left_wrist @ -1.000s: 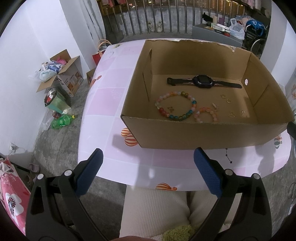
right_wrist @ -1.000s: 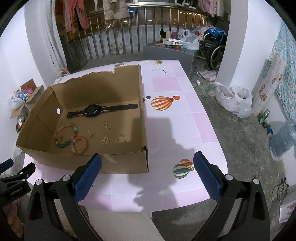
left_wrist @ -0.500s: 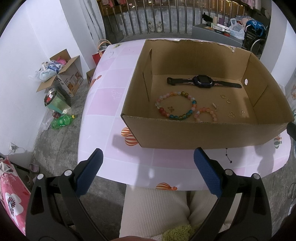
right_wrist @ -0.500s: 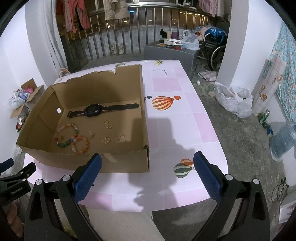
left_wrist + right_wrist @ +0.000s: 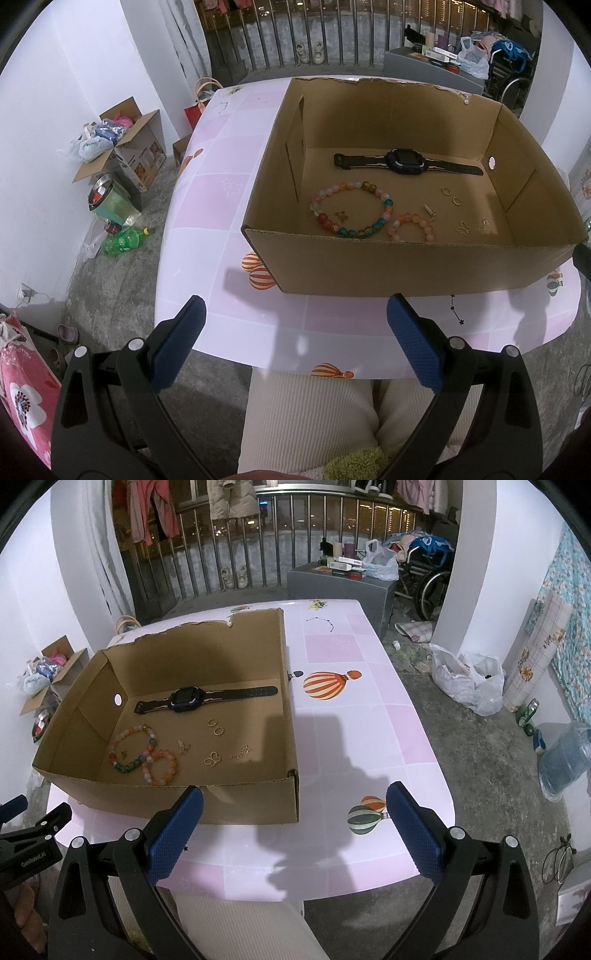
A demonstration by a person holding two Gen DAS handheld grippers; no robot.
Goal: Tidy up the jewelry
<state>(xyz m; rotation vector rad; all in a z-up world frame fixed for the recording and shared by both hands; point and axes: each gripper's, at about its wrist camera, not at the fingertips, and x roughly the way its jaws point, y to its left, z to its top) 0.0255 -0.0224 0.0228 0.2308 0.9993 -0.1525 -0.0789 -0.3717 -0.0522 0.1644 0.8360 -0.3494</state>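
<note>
Left gripper (image 5: 295,317) and right gripper (image 5: 295,805) hang spread wide, textured blue pads empty, over the glossy pink table (image 5: 369,738). Beyond, inside the corrugated cardboard box (image 5: 388,269): round glassy bead bracelets (image 5: 351,208), small gold rings (image 5: 451,195), farthest a black watch (image 5: 406,164).

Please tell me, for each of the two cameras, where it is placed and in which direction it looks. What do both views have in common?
Left wrist: sits on the open left gripper, near the table's front edge, facing the cardboard box; its blue pads and the person's cream-clad lap show.
Right wrist: sits on the open right gripper, further right, facing the box's right corner and the bare tabletop; its pads and the left gripper's edge show.
Shared: the box, black watch, multicolour bead bracelet, pink bead bracelet.
</note>
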